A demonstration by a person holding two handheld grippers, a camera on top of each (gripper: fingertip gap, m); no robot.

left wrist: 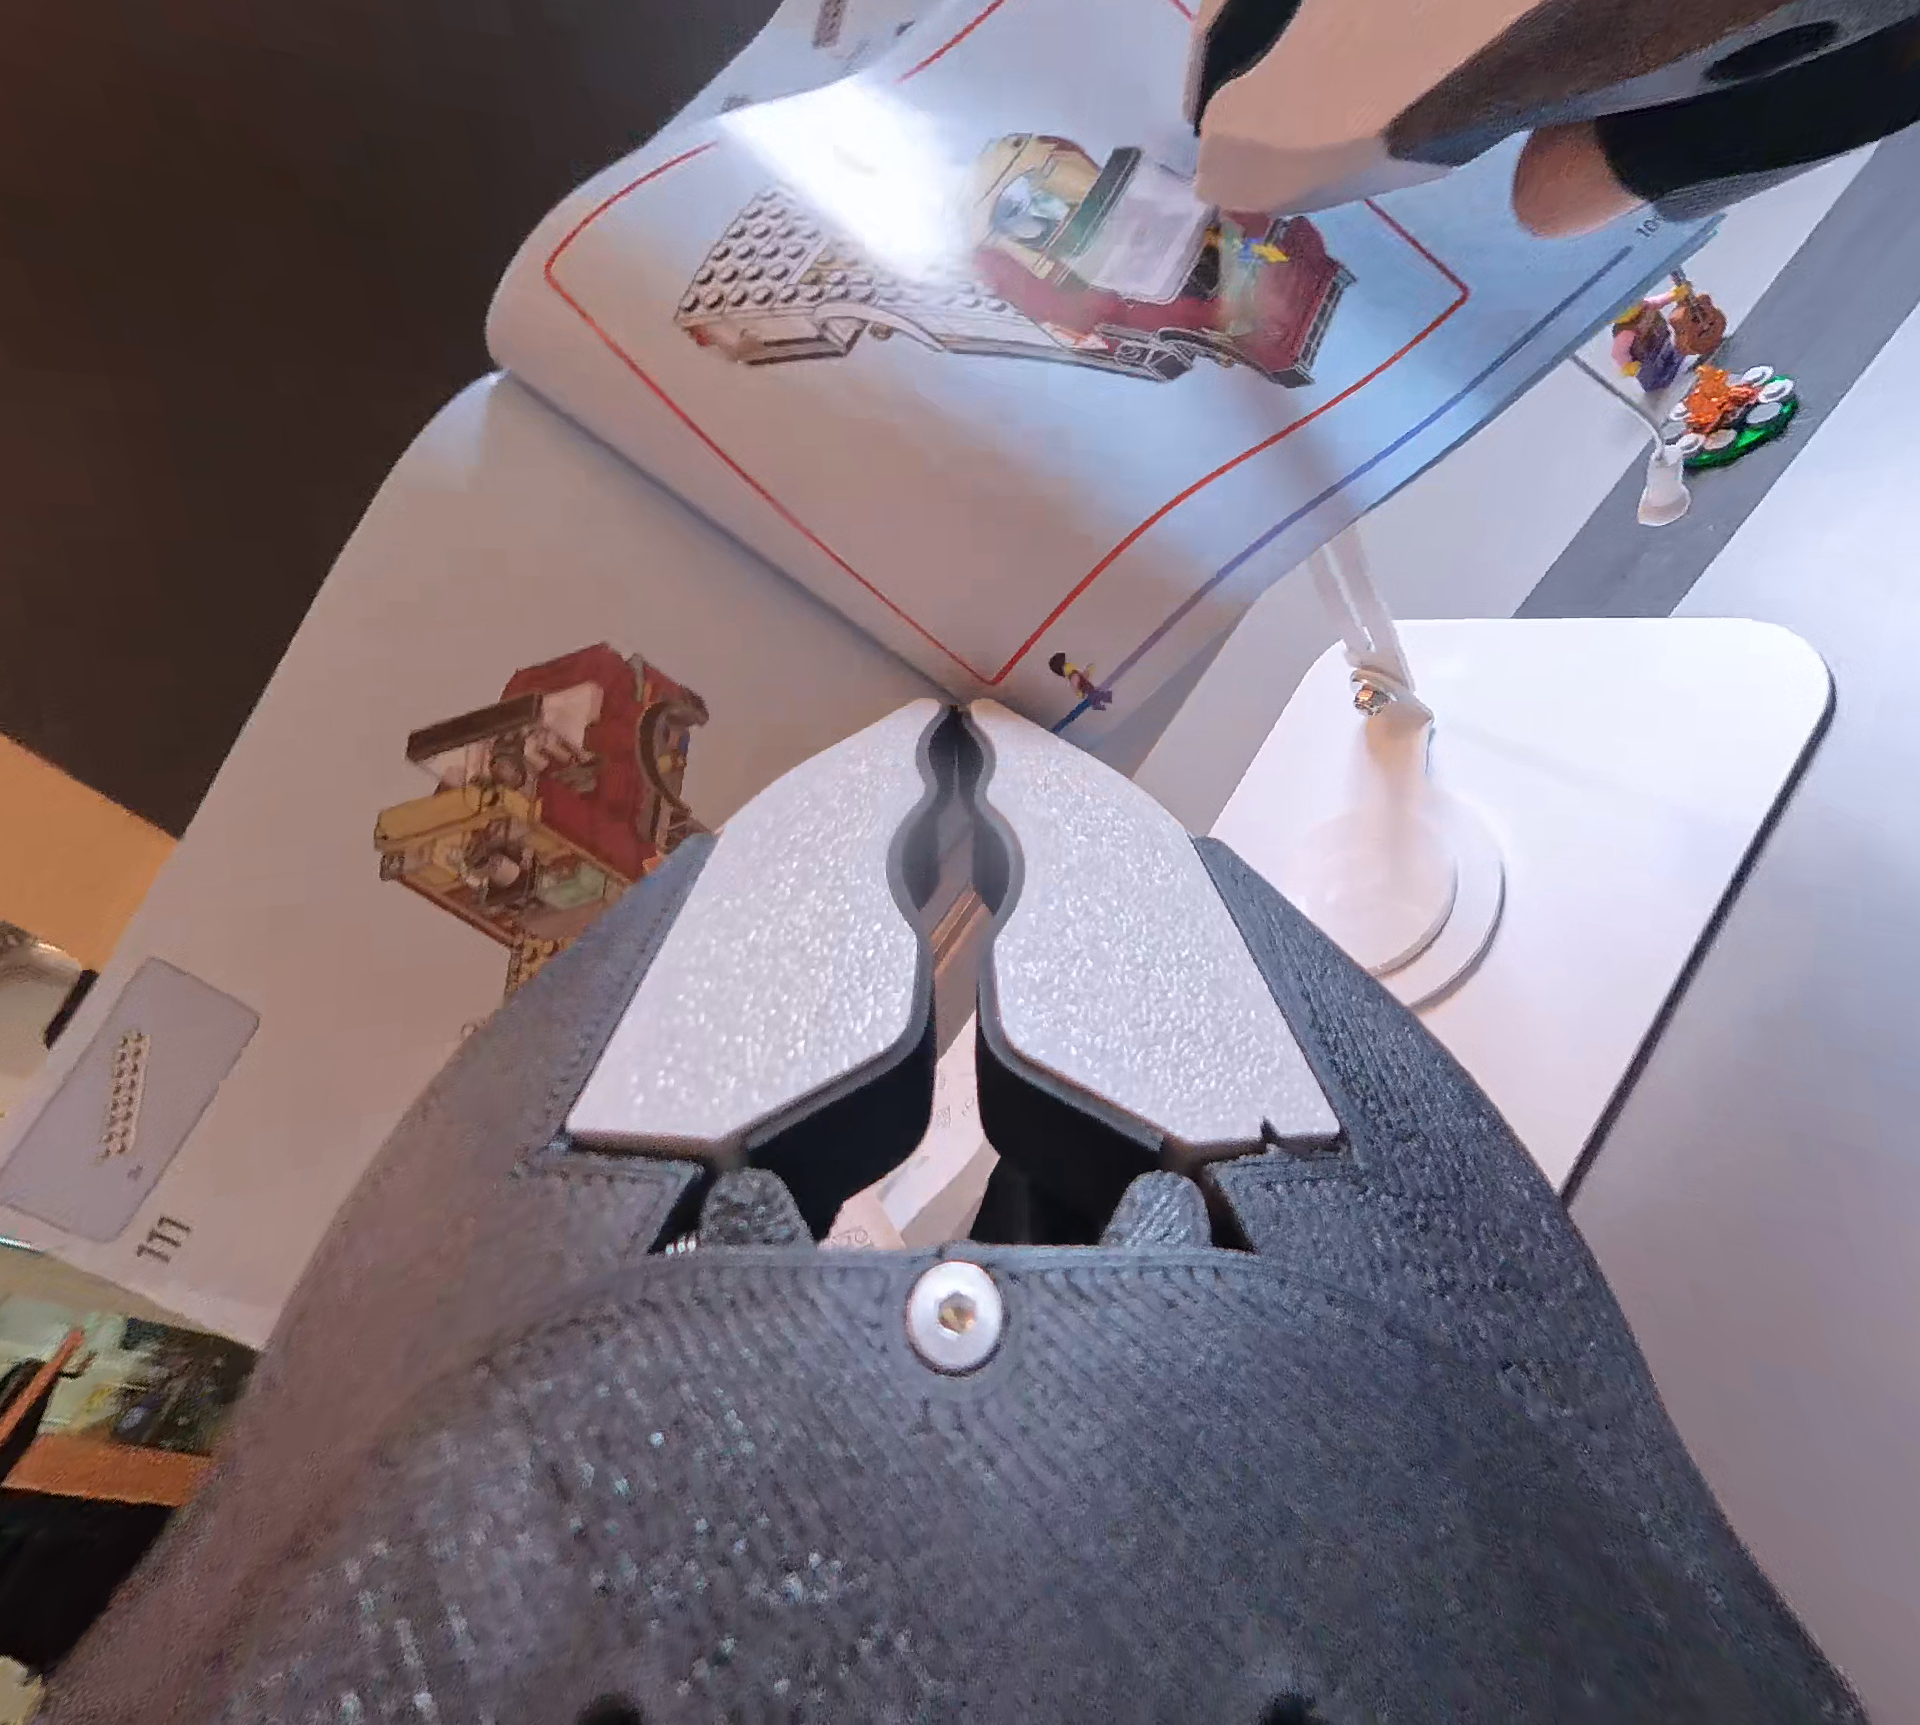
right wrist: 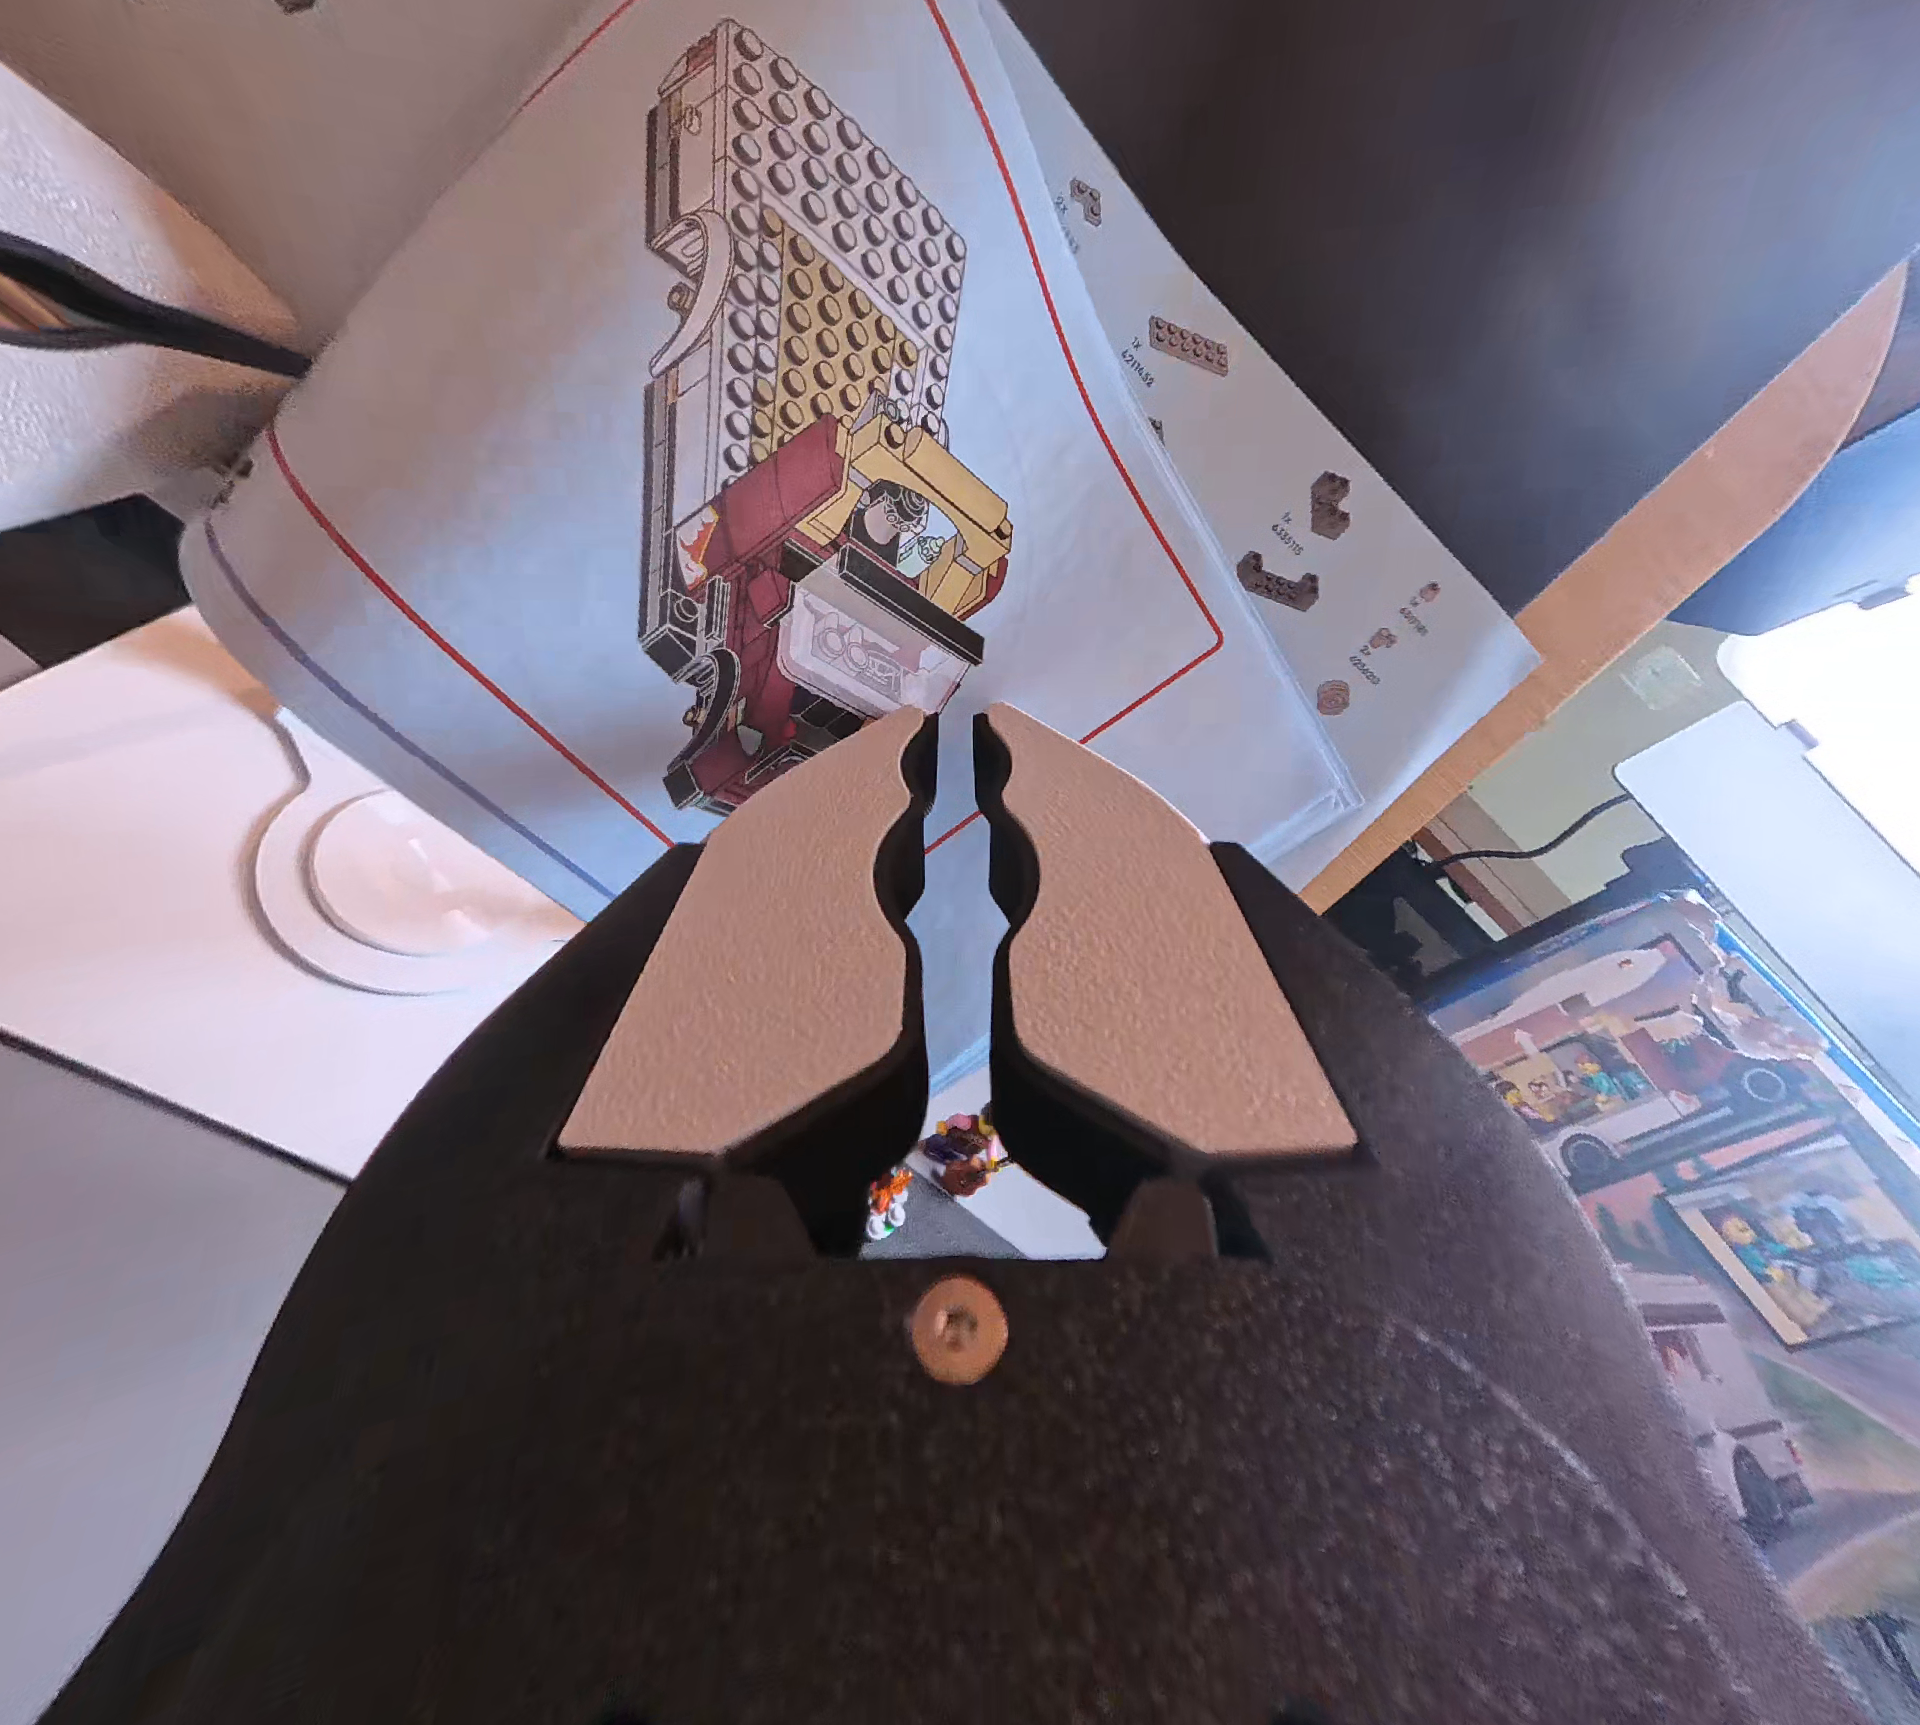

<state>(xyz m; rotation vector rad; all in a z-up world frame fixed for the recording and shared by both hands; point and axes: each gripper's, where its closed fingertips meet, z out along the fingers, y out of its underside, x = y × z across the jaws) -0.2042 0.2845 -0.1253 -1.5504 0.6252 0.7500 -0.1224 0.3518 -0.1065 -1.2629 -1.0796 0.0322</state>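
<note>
Left tongs (left wrist: 956,719) pinch the booklet (left wrist: 727,553); right tongs (right wrist: 956,719), slightly parted, touch its page.

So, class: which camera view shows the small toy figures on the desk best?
The left wrist view: the toy figures stand unobstructed beyond the booklet. In the right wrist view they only peek through between the right gripper's fingers.

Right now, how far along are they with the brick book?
Done: the booklet is open at a truck picture, and small toy models stand on the desk. In hand: the left gripper pinches the booklet's bottom edge. The right gripper, slightly open, has its tips at the page. To go: probably plenty, since no built truck is in view.
</note>
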